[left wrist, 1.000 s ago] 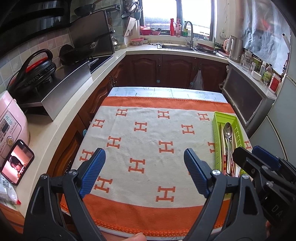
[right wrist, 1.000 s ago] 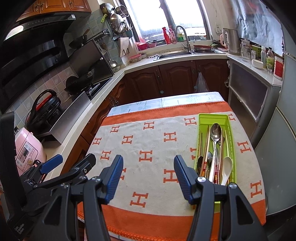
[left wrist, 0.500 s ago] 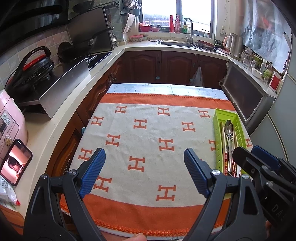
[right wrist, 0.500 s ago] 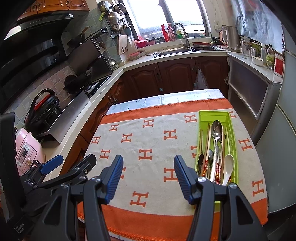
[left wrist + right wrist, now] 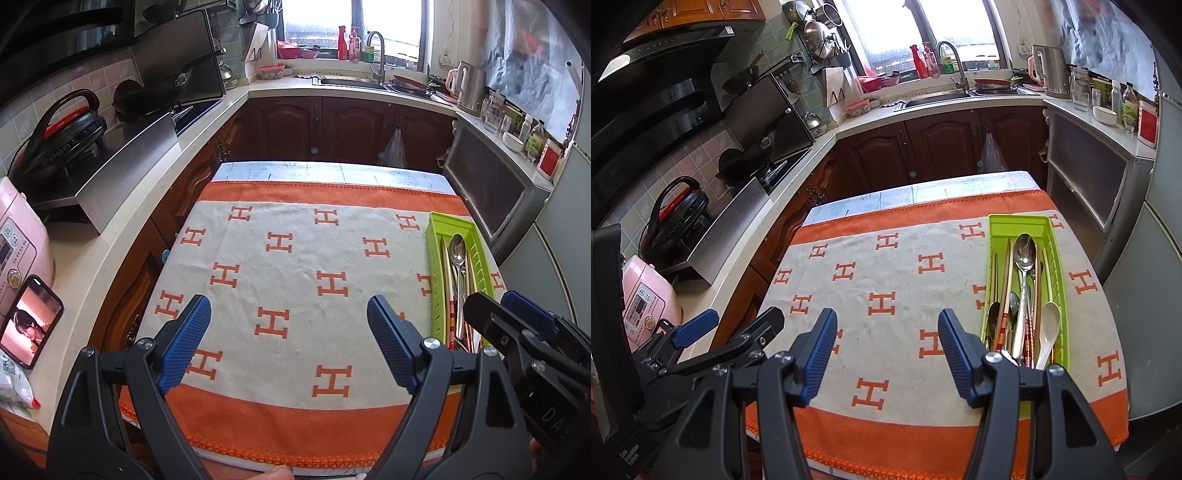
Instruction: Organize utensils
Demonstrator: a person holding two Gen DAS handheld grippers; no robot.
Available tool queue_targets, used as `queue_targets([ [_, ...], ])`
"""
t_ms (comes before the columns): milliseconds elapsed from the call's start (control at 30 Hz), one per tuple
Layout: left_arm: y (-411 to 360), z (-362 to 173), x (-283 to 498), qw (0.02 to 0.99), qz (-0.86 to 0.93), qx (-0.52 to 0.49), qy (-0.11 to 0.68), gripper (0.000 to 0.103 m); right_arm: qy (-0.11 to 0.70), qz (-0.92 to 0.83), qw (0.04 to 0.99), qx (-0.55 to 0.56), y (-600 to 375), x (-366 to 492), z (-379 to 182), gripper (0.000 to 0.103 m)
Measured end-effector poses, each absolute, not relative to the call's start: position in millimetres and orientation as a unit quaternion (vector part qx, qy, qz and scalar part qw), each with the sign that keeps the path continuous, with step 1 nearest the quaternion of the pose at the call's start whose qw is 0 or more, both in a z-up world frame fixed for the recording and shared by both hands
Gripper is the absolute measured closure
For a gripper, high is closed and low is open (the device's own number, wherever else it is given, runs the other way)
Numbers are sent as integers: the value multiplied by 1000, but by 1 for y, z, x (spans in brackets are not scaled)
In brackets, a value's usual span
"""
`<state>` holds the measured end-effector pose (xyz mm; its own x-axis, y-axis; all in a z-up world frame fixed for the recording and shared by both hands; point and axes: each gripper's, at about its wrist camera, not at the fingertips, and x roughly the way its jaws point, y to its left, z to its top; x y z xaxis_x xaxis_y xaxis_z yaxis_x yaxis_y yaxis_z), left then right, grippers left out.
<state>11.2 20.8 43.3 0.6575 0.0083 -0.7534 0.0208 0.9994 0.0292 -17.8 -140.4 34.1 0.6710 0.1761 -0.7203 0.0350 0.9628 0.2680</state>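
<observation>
Both grippers hang open over the cloth, utensils all in the tray.

Since a second ago little has changed: both cameras have drawn back slightly, so more of the far counter shows, and nothing on the table has moved. The green tray [image 5: 1056, 266] lies on the right side of the orange-and-cream cloth [image 5: 886, 280], holding a steel spoon [image 5: 1025, 254], a white spoon [image 5: 1049, 321], chopsticks [image 5: 1004, 295] and other pieces bunched at its near end. A phone [image 5: 31, 321] leans by a pink cooker [image 5: 18, 251] on the left counter. Nothing blocks the cloth. The left gripper [image 5: 288, 339] and right gripper [image 5: 886, 350] have their jaws spread wide, empty and touching nothing.
</observation>
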Motion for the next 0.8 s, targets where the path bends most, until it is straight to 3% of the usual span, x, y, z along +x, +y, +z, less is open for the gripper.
queue_targets([
  [800, 21, 37, 10, 907, -10, 16, 421, 18, 409, 35, 901, 138, -139, -20, 27, 46],
])
